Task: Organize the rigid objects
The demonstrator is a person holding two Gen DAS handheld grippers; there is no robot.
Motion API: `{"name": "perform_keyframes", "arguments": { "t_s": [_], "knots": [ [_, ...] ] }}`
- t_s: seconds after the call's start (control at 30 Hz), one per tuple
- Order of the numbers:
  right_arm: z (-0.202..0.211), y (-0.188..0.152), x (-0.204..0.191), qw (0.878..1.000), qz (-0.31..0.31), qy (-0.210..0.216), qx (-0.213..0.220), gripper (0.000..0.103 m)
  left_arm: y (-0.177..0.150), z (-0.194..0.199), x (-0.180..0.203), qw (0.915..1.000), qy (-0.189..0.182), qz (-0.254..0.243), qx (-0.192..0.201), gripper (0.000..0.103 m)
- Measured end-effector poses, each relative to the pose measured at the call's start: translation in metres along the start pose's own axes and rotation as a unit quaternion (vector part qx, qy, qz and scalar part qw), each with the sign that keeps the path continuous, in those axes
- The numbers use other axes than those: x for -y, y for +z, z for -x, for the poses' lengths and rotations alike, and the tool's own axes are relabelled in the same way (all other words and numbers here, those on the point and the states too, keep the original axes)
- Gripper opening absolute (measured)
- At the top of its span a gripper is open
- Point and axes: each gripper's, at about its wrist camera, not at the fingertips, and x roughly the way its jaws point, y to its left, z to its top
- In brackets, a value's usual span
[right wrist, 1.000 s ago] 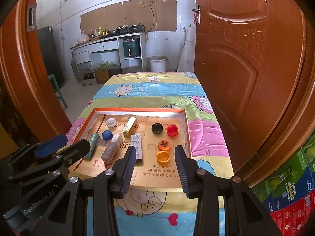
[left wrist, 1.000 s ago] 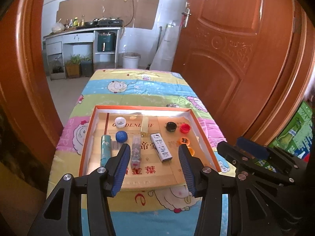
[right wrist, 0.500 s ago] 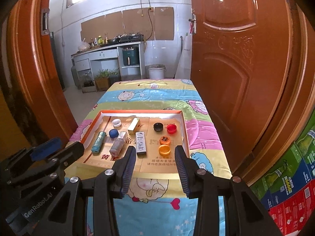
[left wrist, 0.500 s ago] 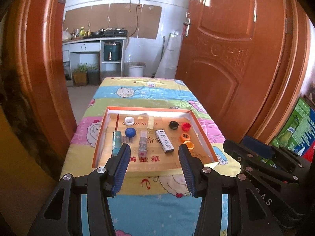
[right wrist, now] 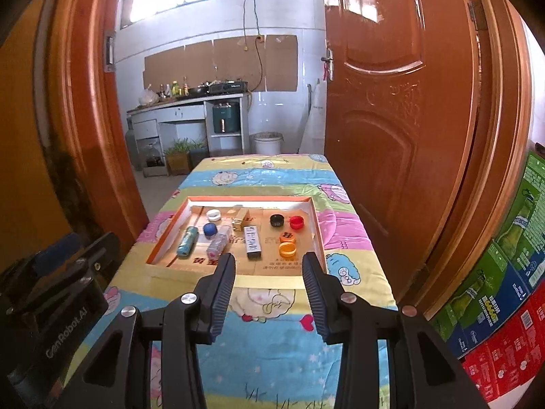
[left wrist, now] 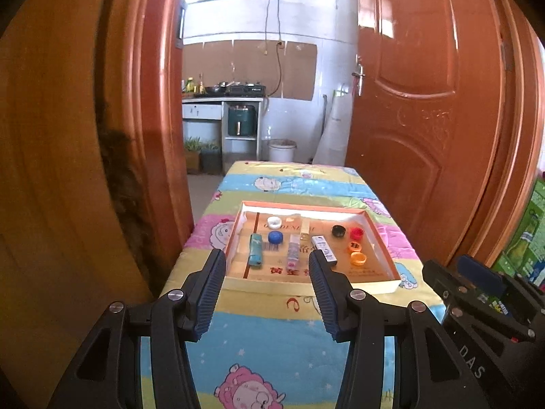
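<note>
A: How are the left gripper (left wrist: pixel 267 264) and right gripper (right wrist: pixel 269 267) seen?

B: Both are spread, with nothing pinched, over the cartoon-print cloth's (left wrist: pixel 272 334) near end.

A: And the shallow orange-rimmed cardboard tray (right wrist: pixel 316 228)?

B: It is set mid-cloth; round plastic bottle caps (right wrist: pixel 287 248) are grouped toward its right edge.

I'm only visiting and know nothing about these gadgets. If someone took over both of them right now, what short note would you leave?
Left gripper: open, holding nothing, hanging back from the tray.
Right gripper: open, holding nothing, also short of the tray.
Everything lies in the shallow orange-rimmed cardboard tray on the cartoon-print cloth.
Tray's left part: white cap, blue cap, teal tube, clear bottle, small tan box, white flat box.
Tray's right part: black cap, red cap, two orange caps.
Done: right caps sit grouped.
Left: I cannot tell what remains.
</note>
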Motion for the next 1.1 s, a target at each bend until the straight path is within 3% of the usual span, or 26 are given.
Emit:
{"name": "perform_keyframes", "arguments": {
  "t_s": [0.47, 1.1],
  "knots": [
    [0.046, -0.019, -0.014, 0.999, 0.010, 0.001, 0.039, 0.041, -0.013, 0.037, -0.001, 0.9999, 0.001, 0.001, 0.012, 0.053],
    [0.051, -0.023, -0.012, 0.999, 0.006, 0.000, 0.040, 0.041, -0.019, 0.048, 0.004, 0.9997, 0.009, -0.020, 0.009, 0.053]
  ]
}}
